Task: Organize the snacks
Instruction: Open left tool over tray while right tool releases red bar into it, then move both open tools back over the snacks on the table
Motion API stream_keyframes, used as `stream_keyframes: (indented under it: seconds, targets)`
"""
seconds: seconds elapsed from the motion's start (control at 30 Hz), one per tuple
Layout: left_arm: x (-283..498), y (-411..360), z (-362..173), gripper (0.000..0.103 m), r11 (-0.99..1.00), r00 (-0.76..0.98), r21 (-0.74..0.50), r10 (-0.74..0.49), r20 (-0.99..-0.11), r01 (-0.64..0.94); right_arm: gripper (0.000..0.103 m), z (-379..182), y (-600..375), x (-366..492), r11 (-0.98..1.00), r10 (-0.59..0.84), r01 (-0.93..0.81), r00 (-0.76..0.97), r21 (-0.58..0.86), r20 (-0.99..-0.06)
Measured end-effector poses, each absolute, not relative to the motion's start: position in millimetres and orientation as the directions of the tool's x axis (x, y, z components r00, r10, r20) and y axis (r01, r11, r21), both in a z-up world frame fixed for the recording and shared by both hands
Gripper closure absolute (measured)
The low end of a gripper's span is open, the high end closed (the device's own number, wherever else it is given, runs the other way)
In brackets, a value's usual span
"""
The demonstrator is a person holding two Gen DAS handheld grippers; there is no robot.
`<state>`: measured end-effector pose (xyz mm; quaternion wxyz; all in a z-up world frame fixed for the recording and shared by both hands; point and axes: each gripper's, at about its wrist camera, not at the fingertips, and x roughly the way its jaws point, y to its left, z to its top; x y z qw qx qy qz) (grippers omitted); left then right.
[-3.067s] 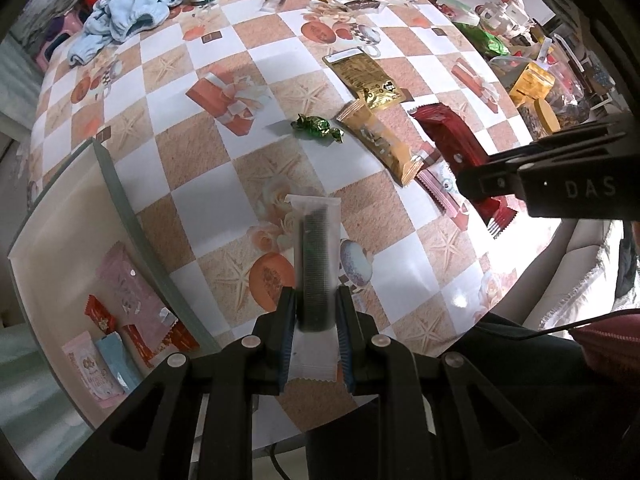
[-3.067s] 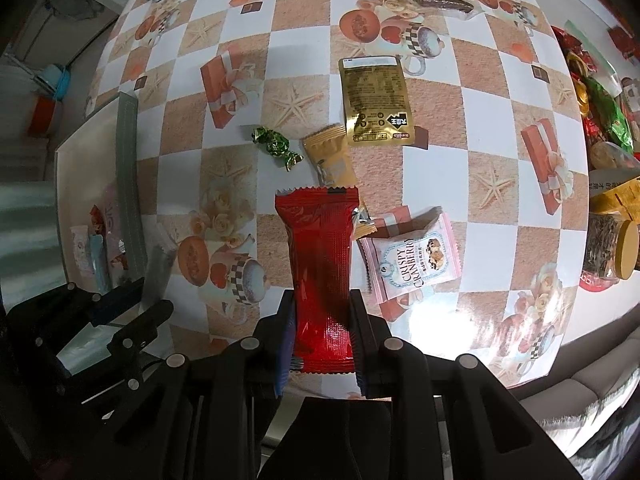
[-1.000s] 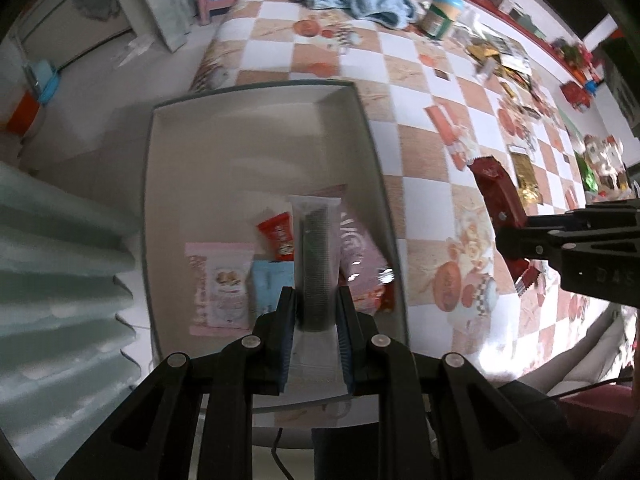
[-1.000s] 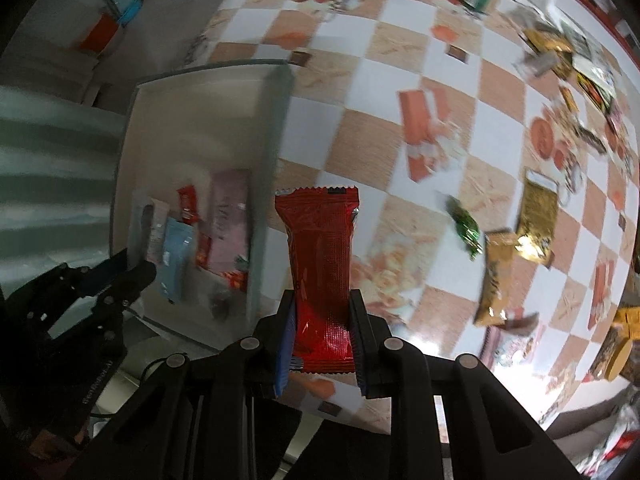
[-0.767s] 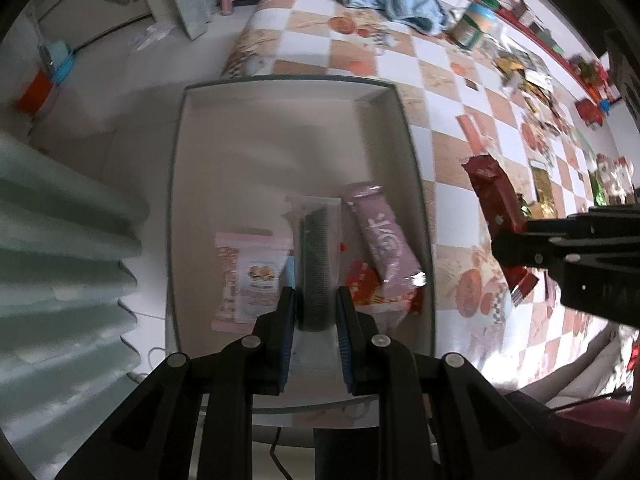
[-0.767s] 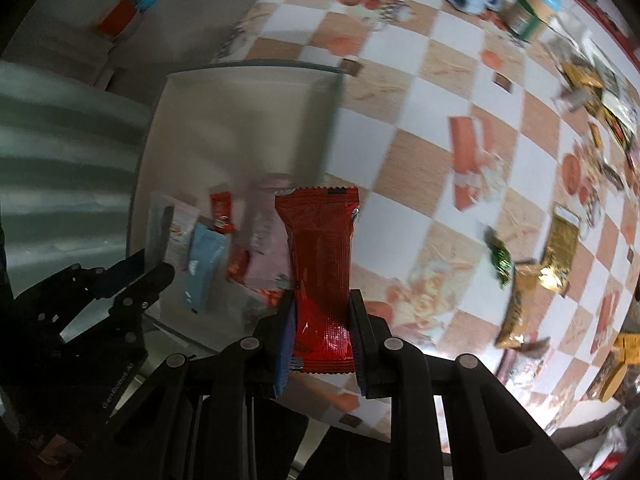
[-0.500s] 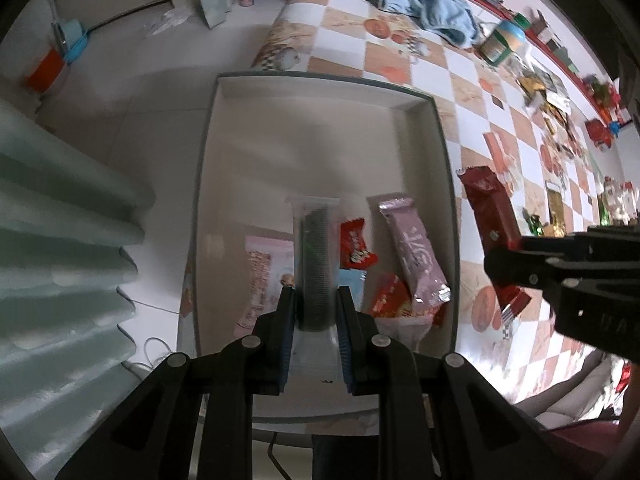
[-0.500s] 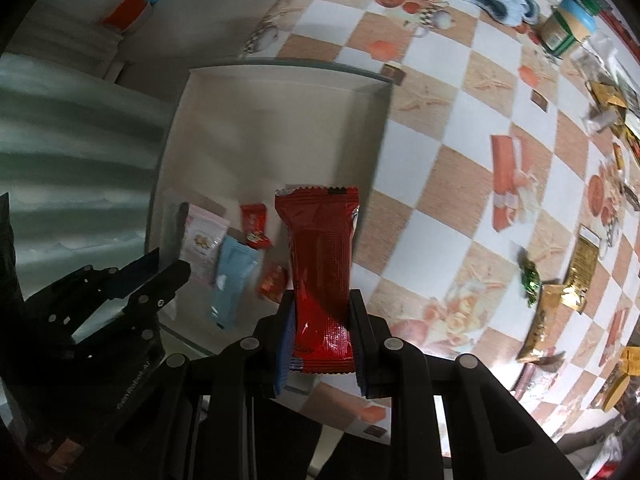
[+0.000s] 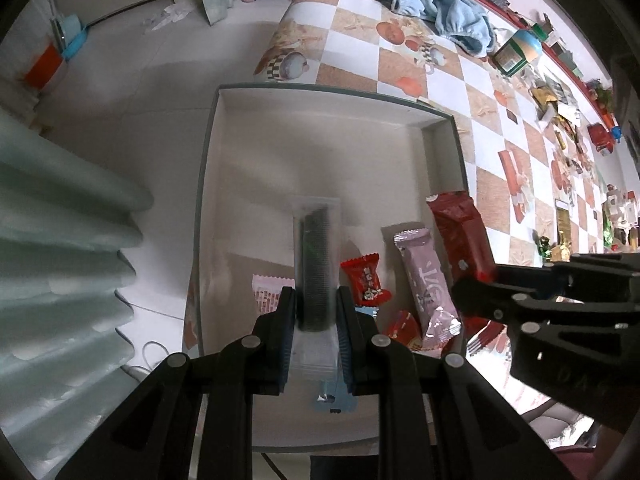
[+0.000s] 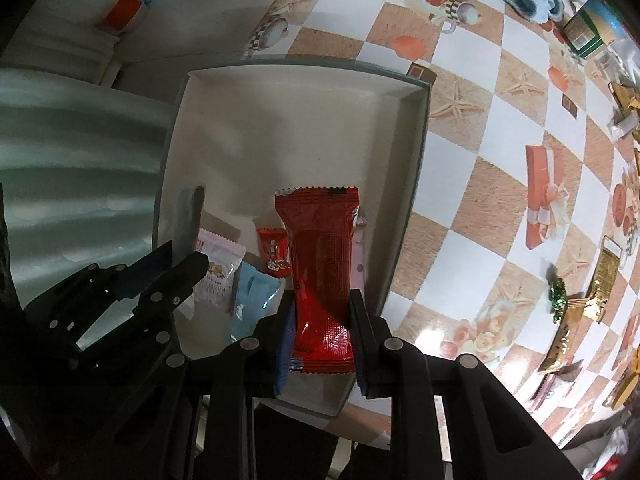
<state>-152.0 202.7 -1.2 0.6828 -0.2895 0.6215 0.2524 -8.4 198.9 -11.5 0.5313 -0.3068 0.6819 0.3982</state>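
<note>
Red wrapper: the red snack pack (image 10: 323,276) sits clamped in the right gripper (image 10: 322,334), its fingers (image 10: 362,336) pressed on both long sides, pack standing upright at the centre of the right wrist view, over the box.
Clear wrapper: the clear-wrapped dark biscuit stack (image 9: 315,264) is pinched by the left gripper (image 9: 316,330), fingers (image 9: 285,332) tight on its lower part, centre of the left wrist view.
Box: a pale open box (image 9: 320,128) with a grey-green rim fills the middle of both views, beside the worktop's edge.
Inside the box: a pink bar (image 9: 426,284), a small red candy (image 9: 366,280), a pink-and-white cookie bag (image 10: 218,276) and a light blue packet (image 10: 252,300), all bunched toward the lower part of the frame.
Cross view: in the left wrist view the right gripper comes in from the right edge, its red pack above the box's right wall.
Worktop: the checked worktop (image 10: 500,152) runs up the right side; a green-wrapped candy (image 10: 557,298) and a gold packet (image 10: 606,270) lie there, well apart from the box.
Far end: a blue cloth (image 9: 444,8) and a jar (image 9: 518,52) sit at the upper right.
</note>
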Motion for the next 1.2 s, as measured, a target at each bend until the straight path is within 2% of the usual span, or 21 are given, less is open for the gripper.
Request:
stream_keyframes:
  seconds: [0.27,0.3,0.33,0.4,0.43,0.47,0.5,0.53,0.77,0.8,0.83,1.2]
  targets:
    - [-150,202,-7,0.077,0.716,0.080,-0.072,-0.023,-0.997,-0.694,0.076,-22,210,-9,0.493,-0.002,-0.838,-0.268,0.233,-0.963]
    - [-150,201,-7,0.070,0.721,0.072,-0.062,-0.016,-0.997,-0.690,0.076,-22,211,-9,0.494,-0.002,-0.837,-0.272,0.235,-0.962]
    - [-150,201,-7,0.055,0.723,0.069,-0.058,-0.014,-0.998,-0.688,0.076,-23,211,-8,0.495,-0.002,-0.836,-0.274,0.237,-0.962]
    - [-151,200,-5,0.036,0.722,0.067,-0.044,0.003,-0.998,-0.691,0.076,-23,212,-7,0.499,0.000,-0.831,-0.282,0.245,-0.959]
    - [-151,199,-3,0.033,0.720,0.069,-0.036,0.016,-0.998,-0.694,0.068,-23,213,-5,0.503,0.003,-0.828,-0.285,0.248,-0.958]
    - [-152,199,-1,0.030,0.718,0.070,-0.031,0.024,-0.997,-0.695,0.041,-23,213,-4,0.505,0.006,-0.826,-0.286,0.250,-0.958]
    - [-151,199,0,0.028,0.718,0.069,-0.029,0.027,-0.997,-0.695,0.028,-21,212,-2,0.508,0.016,-0.824,-0.285,0.253,-0.958]
    - [-151,198,1,0.026,0.720,0.066,-0.026,0.028,-0.997,-0.694,0.021,-18,212,-1,0.509,0.027,-0.823,-0.279,0.254,-0.960]
    - [-143,184,5,0.024,0.741,0.056,-0.022,0.021,-0.998,-0.671,0.020,-13,199,13,0.541,0.050,-0.801,-0.273,0.256,-0.961]
    - [-140,179,5,0.024,0.748,0.059,-0.026,0.017,-0.998,-0.664,0.017,-14,194,17,0.551,0.047,-0.794,-0.277,0.257,-0.960]
    - [-137,175,6,0.024,0.754,0.060,-0.029,0.014,-0.998,-0.656,0.000,-16,189,22,0.565,0.043,-0.784,-0.282,0.257,-0.958]
    - [-93,121,14,0.024,0.829,0.084,-0.087,-0.049,-0.995,-0.552,0.000,-32,90,97,0.753,0.003,-0.636,-0.258,0.172,-0.966]
